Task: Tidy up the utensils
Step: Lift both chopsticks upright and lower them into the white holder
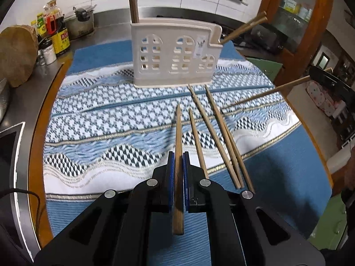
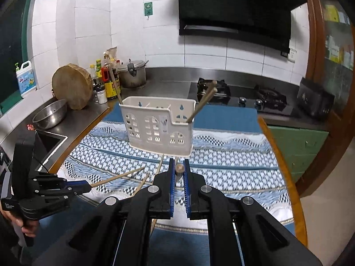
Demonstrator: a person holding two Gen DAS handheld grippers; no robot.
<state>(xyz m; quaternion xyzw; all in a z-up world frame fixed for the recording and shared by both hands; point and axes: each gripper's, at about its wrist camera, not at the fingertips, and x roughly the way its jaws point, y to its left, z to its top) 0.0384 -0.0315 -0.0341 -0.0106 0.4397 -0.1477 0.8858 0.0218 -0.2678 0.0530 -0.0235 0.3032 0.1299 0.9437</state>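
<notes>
A white plastic utensil holder (image 1: 175, 55) (image 2: 159, 124) with cut-out windows stands on the blue patterned cloth (image 1: 106, 115). One chopstick (image 1: 133, 0) stands upright in its left end and two chopsticks (image 1: 244, 28) lean out of its right end. My left gripper (image 1: 178, 155) (image 2: 88, 186) is shut on a single wooden chopstick (image 1: 178, 133) held above the cloth. My right gripper (image 2: 178, 161) (image 1: 312, 76) is shut on another chopstick (image 2: 179, 169) (image 1: 266, 93), seen end-on in the right wrist view. Several loose chopsticks (image 1: 213, 133) (image 2: 144, 181) lie on the cloth in front of the holder.
Sauce bottles (image 1: 55, 33), a round wooden chopping block (image 2: 72, 86) and a metal pot (image 2: 133, 73) stand at the back left. A steel bowl (image 2: 50, 115) sits beside a sink. A gas stove (image 2: 241, 95) lies behind the table under a black hood (image 2: 233, 6). A cabinet (image 2: 297, 150) stands on the right.
</notes>
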